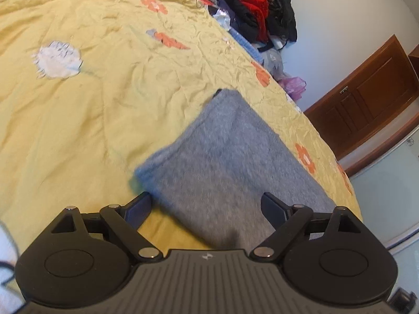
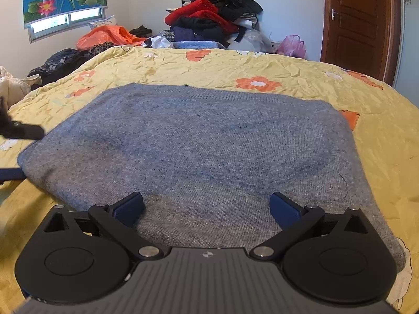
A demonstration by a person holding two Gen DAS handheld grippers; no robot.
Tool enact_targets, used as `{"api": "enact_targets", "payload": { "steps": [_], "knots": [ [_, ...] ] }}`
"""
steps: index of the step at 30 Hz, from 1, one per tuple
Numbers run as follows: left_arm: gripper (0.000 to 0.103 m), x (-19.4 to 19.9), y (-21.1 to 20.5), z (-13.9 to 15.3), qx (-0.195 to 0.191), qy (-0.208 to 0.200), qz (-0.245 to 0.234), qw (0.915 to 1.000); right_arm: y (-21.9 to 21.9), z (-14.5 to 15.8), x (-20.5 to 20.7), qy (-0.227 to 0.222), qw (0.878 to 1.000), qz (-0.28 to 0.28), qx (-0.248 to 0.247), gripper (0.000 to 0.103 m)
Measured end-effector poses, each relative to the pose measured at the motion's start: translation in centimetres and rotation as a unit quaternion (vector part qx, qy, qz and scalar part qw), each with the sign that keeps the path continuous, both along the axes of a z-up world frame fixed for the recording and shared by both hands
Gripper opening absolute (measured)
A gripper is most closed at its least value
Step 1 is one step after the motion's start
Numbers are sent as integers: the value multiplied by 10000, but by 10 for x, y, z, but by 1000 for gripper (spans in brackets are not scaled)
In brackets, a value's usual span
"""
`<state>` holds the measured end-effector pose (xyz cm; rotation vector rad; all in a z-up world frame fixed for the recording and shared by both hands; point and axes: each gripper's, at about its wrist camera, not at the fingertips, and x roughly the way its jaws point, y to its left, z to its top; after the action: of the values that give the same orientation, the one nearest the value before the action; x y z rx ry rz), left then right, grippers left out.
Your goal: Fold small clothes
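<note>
A grey-blue knitted garment [image 2: 199,146] lies folded into a flat rectangle on the yellow flowered bedspread [image 2: 288,65]. My right gripper [image 2: 207,205] is open just above its near edge, nothing between the fingers. In the left wrist view the same grey garment [image 1: 222,157] stretches away from me toward the bed's right edge. My left gripper [image 1: 207,205] is open over its near end, one finger [image 1: 138,206] off the cloth's left corner, the other finger [image 1: 275,206] above the knit. The left gripper's fingers [image 2: 23,130] also show at the left rim of the right wrist view, beside the garment's left edge.
A heap of red, black and navy clothes [image 2: 214,18] is piled beyond the bed's far side, with an orange bag [image 2: 104,36] and dark clothes [image 2: 60,60] at the far left. A brown door [image 2: 358,23] stands at the right. Open bedspread [image 1: 78,104] lies left of the garment.
</note>
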<state>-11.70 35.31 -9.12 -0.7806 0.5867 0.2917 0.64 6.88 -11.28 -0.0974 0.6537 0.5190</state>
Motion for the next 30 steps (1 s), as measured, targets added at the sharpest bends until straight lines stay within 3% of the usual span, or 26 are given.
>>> {"api": "enact_targets", "payload": {
  "steps": [1, 2, 5, 8, 10, 12, 14, 16, 18, 19, 20, 22, 24, 25, 27, 30],
  "knots": [
    [80, 6, 1, -1, 45, -27, 42, 10000, -1, 0, 0, 7, 10000, 2, 35, 103],
    [56, 11, 1, -2, 20, -39, 40, 10000, -2, 0, 0, 15, 10000, 2, 71, 103],
    [31, 28, 0, -9, 70, -3, 77, 9999, -4, 0, 0, 31, 9999, 0, 148, 103],
    [28, 35, 2, -11, 6, -39, 250, 9997, -5, 0, 0, 38, 9998, -1, 182, 103],
    [11, 37, 0, -13, 92, 32, 308, 9995, -6, 0, 0, 40, 9998, -1, 193, 103],
    [10, 38, -6, -12, 404, 100, 310, 9987, -6, 0, 0, 41, 9998, 0, 195, 103],
    [9, 37, -21, -3, 1086, 6, 127, 9940, -5, 0, 0, 39, 9998, -2, 187, 103],
    [9, 38, -51, 10, 2163, -166, -396, 9754, -5, 0, 0, 33, 9999, -5, 159, 103],
    [9, 36, -87, 19, 3199, -452, -1077, 9402, -5, 1, 0, 35, 9998, -5, 176, 103],
    [9, 36, -105, 19, 3680, -532, -1440, 9171, -7, 2, 1, 75, 9996, -24, 278, 103],
    [9, 37, -119, 16, 4026, -523, -1740, 8972, -12, 5, 4, 187, 9987, -92, 471, 100],
    [9, 38, -133, 4, 4305, -477, -2053, 8777, -25, 19, 17, 601, 9916, -257, 1112, 93],
    [9, 40, -137, -6, 4410, -369, -2165, 8702, -32, 37, 34, 924, 9801, -278, 1732, 93],
    [9, 41, -135, -6, 4354, -375, -2179, 8727, -28, 46, 44, 1067, 9759, -212, 1893, 94],
    [9, 43, -130, -5, 4233, -421, -2142, 8793, -8, 60, 70, 1448, 9699, 73, 1957, 95],
    [9, 44, -127, -6, 4157, -420, -2136, 8831, 46, 62, 112, 2205, 9592, 634, 1654, 92]
  ]
}}
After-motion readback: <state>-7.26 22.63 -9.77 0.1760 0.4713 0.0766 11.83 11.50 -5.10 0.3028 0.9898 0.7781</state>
